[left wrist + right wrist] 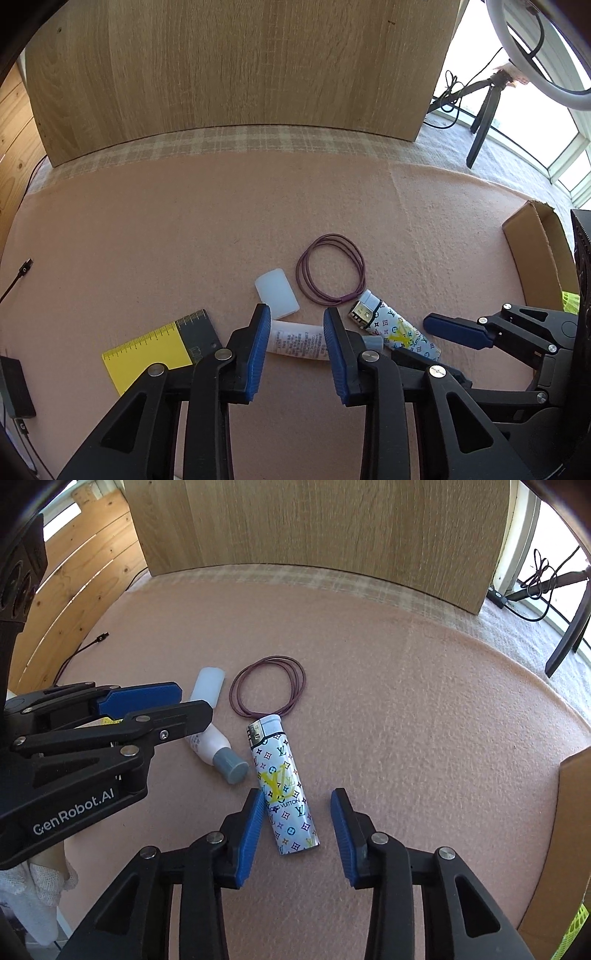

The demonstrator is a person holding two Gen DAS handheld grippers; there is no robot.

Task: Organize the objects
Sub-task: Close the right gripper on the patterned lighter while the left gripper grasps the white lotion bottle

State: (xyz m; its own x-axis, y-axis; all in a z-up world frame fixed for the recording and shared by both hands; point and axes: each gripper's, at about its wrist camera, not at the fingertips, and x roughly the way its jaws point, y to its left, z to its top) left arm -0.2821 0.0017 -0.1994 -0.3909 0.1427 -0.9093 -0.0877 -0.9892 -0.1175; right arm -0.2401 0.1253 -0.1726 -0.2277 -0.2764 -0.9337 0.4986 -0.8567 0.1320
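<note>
On the pink felt-covered table [147,229], the left claw [295,332] stands wide open and holds nothing; its blue pads straddle the white cosmetic tube [299,345], which lies crosswise between them. In the right wrist view that tube [208,744] points its grey cap [232,770] toward 4 o'clock, close to the lighter.

The right claw [297,814] is likewise spread wide and empty. The monogram-printed lighter [282,786] lies between its pads, its base nearer the left pad, its metal head aimed at 11 o'clock. At 12 o'clock from the lighter's head sits a loop of purple hair ties [267,686], touching the head. A translucent white cap [277,299] lies at 9 o'clock from the loop.

A yellow and black ruler card [162,347] rests at 9 o'clock from the left claw. The cardboard box [539,254] stands at 3 o'clock near the felt's right edge. A wooden panel [240,66] walls the far side at 12 o'clock, with wide bare felt before it.
</note>
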